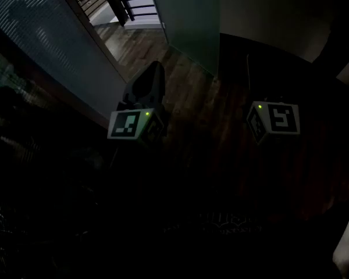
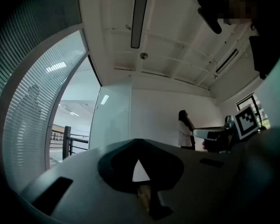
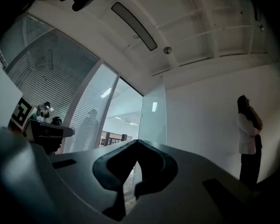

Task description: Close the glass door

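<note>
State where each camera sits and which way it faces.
Left gripper view: on the left hand-held gripper, looking along its shut jaws at the glass door.
Right gripper view: on the right hand-held gripper, jaws shut, facing the same door.
Head view: on the head, looking steeply down at the floor and both grippers.
Shared: both gripper views show the door and a person.

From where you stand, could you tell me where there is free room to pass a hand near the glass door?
The doorway between the striped glass wall and the open glass door is free, and the wooden floor before it looks bare. Right of the door, a person stands by the white wall.
</note>
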Available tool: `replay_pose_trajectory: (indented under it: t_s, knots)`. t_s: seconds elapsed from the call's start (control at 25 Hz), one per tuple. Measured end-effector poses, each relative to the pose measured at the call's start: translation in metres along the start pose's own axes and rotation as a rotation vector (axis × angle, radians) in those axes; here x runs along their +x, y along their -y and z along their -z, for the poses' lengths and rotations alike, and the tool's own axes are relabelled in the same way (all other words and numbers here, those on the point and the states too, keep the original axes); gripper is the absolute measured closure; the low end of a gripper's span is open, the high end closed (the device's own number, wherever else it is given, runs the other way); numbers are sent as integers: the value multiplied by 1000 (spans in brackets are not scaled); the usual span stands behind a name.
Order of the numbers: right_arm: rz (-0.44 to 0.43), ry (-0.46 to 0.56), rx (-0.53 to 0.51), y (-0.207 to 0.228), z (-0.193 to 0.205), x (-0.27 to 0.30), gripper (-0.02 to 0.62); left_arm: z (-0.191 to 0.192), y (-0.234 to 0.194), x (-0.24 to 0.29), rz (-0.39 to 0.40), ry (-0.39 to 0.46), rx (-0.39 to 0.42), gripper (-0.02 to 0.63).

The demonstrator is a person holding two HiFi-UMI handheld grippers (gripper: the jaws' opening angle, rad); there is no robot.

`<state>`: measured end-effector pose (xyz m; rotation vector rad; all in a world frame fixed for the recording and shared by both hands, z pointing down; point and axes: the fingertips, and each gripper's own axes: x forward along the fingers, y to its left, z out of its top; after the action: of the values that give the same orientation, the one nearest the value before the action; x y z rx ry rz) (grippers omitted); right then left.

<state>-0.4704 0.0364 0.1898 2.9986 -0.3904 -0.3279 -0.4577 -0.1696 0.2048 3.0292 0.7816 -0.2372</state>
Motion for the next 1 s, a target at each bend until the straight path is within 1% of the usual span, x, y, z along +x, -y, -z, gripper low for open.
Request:
replay_pose_trajectory:
  t_s: [0.8, 0.92, 1.0]
  knots:
    - [-7, -9, -4, -1, 1, 1, 594, 2, 2, 2, 10, -9, 2, 610]
    - [-9, -3, 10, -1, 1, 1, 594, 4, 2, 2, 13, -12, 4, 609]
    - [-16, 14, 37, -2, 1, 1, 594, 7, 1, 2, 15, -13, 4, 609]
